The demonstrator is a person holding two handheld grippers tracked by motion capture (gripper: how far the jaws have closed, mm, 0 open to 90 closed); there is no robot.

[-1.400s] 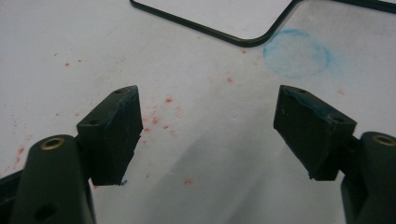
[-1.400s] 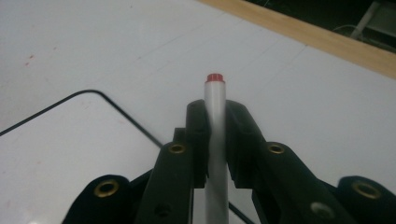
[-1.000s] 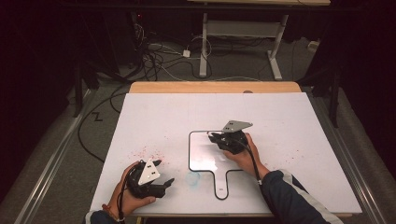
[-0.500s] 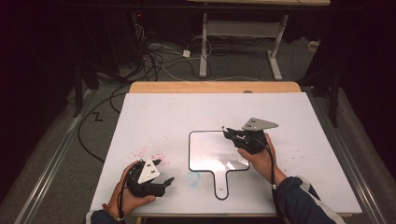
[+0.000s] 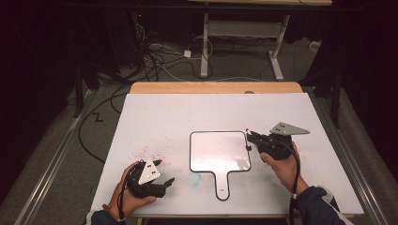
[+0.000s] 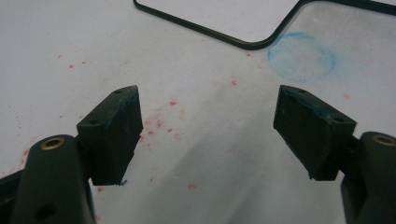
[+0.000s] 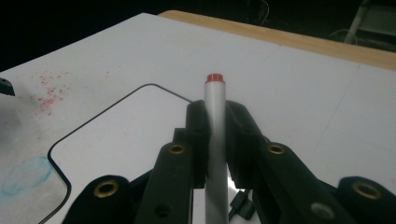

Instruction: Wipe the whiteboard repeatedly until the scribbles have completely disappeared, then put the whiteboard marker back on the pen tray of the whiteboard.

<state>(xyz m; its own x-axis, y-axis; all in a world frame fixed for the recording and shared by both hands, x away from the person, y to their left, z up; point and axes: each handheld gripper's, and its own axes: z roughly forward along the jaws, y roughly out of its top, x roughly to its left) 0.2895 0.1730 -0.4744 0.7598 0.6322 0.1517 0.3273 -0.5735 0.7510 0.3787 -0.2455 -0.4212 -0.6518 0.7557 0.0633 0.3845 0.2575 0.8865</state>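
Observation:
A small paddle-shaped whiteboard (image 5: 219,152) with a black rim and a short handle lies flat mid-table. Just off its right edge, a hand holds my right gripper (image 5: 252,138), which points left. In the right gripper view its jaws (image 7: 215,116) are shut on a white marker (image 7: 215,107) with a red end, held upright between the pads. My left gripper (image 5: 165,171) rests in the other hand at the near left of the table. Its jaws (image 6: 208,121) stand wide open over bare table, with nothing between them.
The white table top (image 5: 187,112) carries red specks (image 5: 148,153) near the left gripper and a blue smudge (image 5: 193,178) beside the whiteboard's handle. A wooden strip (image 5: 216,87) edges the far side. Cables (image 5: 155,51) and desk legs stand on the dark floor behind.
The right gripper, still shut on the marker, has moved rightwards from over the whiteboard to beside its right edge. The left gripper has stayed where it was.

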